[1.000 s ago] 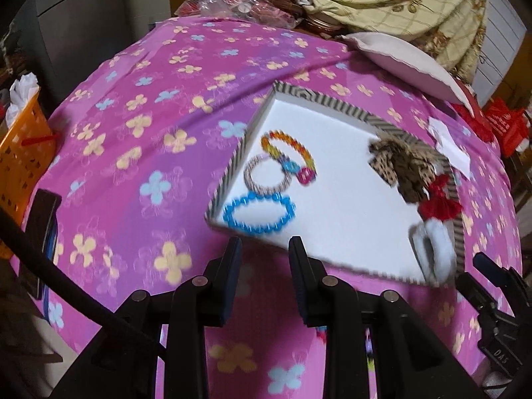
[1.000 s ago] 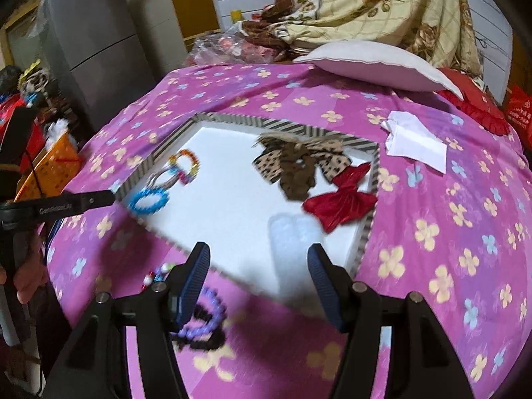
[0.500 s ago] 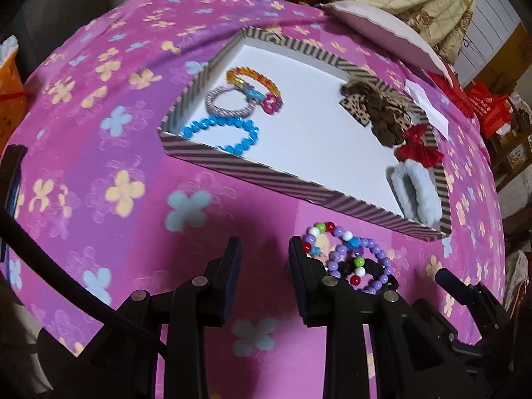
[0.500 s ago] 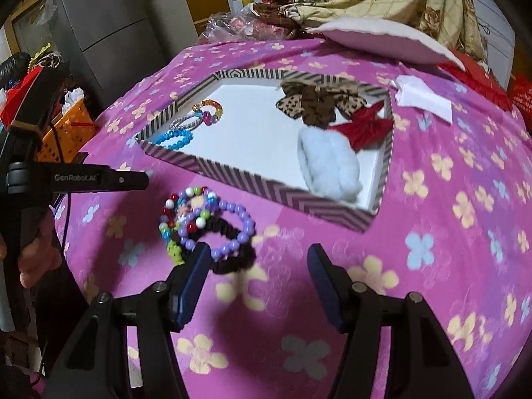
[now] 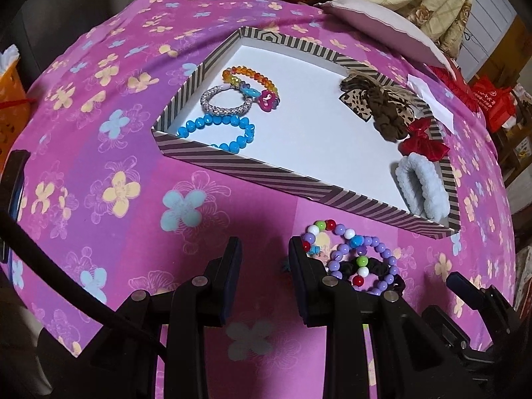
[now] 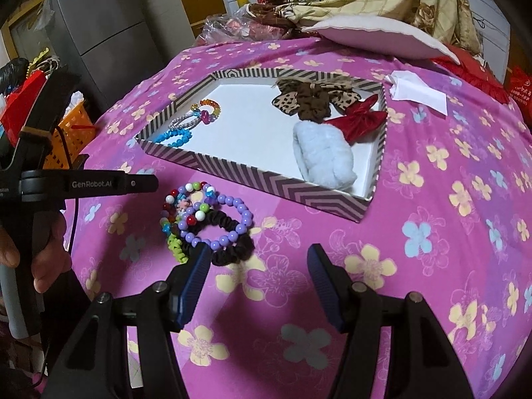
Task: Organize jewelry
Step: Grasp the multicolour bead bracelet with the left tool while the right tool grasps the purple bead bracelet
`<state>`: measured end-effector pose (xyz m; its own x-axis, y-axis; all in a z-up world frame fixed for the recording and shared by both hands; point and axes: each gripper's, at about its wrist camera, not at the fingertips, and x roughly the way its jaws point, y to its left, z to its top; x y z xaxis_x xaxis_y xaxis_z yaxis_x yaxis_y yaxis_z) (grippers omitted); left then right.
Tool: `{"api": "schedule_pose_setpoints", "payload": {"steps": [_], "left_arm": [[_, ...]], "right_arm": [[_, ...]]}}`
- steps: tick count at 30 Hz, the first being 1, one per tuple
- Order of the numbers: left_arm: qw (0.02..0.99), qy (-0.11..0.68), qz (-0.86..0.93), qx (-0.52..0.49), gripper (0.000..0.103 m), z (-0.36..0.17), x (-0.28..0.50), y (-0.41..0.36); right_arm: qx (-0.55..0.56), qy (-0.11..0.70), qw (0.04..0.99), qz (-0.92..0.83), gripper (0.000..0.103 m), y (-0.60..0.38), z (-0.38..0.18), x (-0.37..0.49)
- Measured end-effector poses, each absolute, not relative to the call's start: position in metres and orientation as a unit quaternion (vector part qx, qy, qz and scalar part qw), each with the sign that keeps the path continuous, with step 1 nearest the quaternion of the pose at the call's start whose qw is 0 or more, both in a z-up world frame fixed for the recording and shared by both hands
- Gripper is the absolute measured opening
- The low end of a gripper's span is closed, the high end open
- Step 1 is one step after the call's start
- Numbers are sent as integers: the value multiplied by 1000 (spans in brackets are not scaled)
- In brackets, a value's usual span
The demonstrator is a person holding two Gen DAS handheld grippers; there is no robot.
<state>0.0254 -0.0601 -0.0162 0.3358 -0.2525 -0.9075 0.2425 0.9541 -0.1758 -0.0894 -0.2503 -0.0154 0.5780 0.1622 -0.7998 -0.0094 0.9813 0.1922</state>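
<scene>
Left wrist view: my left gripper (image 5: 262, 259) is open with nothing between the jaws, hovering over the cloth (image 5: 99, 173) just left of the loose pile (image 5: 352, 259). The pile is a purple bead bracelet, a multicolour one and a black scrunchie, tangled, lying outside the tray (image 5: 299, 183) near its front wall. Tray's left end holds the blue bracelet (image 5: 216, 129), silver bracelet (image 5: 226, 101) and orange bracelet (image 5: 249, 79). Right end holds the leopard bow (image 5: 375, 103), red bow (image 5: 422, 143) and white scrunchie (image 5: 419, 193).

Right wrist view: my right gripper (image 6: 259, 266) is also open and empty. Its left pad sits just beside the black scrunchie (image 6: 229, 249), nearly touching.

Risks: the pile is interlocked, so gripping one piece likely drags the rest. Beads are round and could slip off the pads. The cloth is soft, so a low pinch may grab fabric. Both grippers are close to the same pile, so they could collide.

View differences: only the right view shows the green piece (image 6: 176, 246) in the pile, the left gripper's body (image 6: 86, 184) and the hand (image 6: 40, 259) holding it. The left view hides part of the pile behind its own finger but shows the tray bracelets more clearly.
</scene>
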Motion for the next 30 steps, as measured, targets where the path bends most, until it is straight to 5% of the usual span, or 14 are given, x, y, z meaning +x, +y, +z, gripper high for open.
{"api": "schedule_pose_setpoints", "payload": {"steps": [30], "left_arm": [[767,607,-210,-8,43,-36,44,-87]], "right_arm": [[109,462,879,48,64,-263,-25,-93]]}}
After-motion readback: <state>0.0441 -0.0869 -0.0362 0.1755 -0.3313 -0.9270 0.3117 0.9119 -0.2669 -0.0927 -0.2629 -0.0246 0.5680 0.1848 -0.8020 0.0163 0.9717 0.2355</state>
